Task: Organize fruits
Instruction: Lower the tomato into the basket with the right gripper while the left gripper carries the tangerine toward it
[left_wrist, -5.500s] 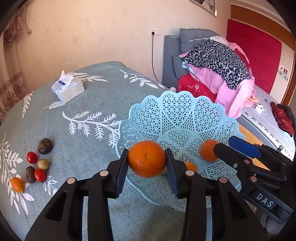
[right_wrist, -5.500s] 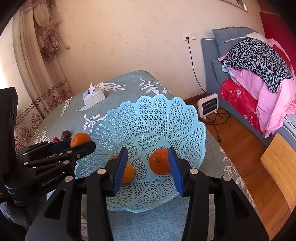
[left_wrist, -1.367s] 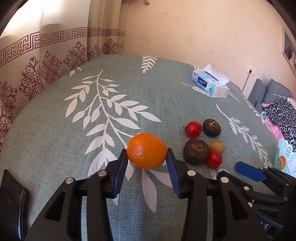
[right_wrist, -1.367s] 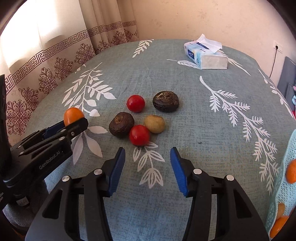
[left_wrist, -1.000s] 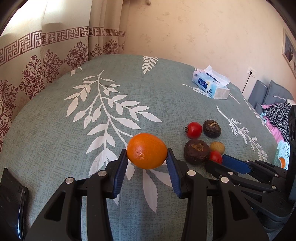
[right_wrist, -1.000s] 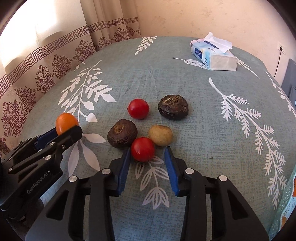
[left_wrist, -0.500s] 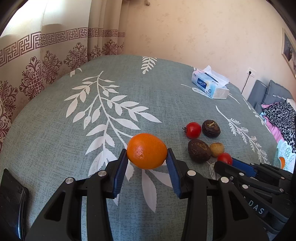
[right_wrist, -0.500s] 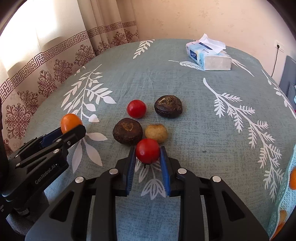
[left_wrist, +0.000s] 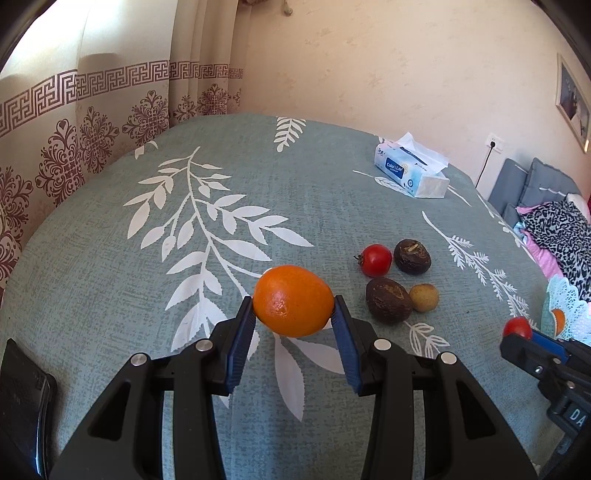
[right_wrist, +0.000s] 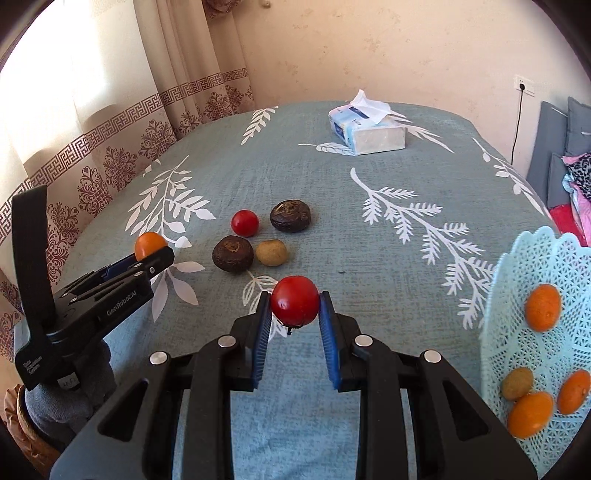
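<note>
Right gripper (right_wrist: 295, 308) pinches a red tomato (right_wrist: 294, 300) across its widest part, clear of the tablecloth (right_wrist: 369, 236), the blue basket (right_wrist: 535, 332) to its right. Thin, smooth, glossy skin: likely soft, light and easy to bruise, so a light squeeze at the equator suits it. Left gripper (left_wrist: 294, 316) clamps an orange (left_wrist: 293, 300): dimpled rind, firmer, probably less slippery. On the cloth lie a second tomato (right_wrist: 244, 223), two dark wrinkled fruits (right_wrist: 232, 254), kind unclear, and a small tan one (right_wrist: 272, 252). The basket is openwork plastic lattice, scalloped rim.
</note>
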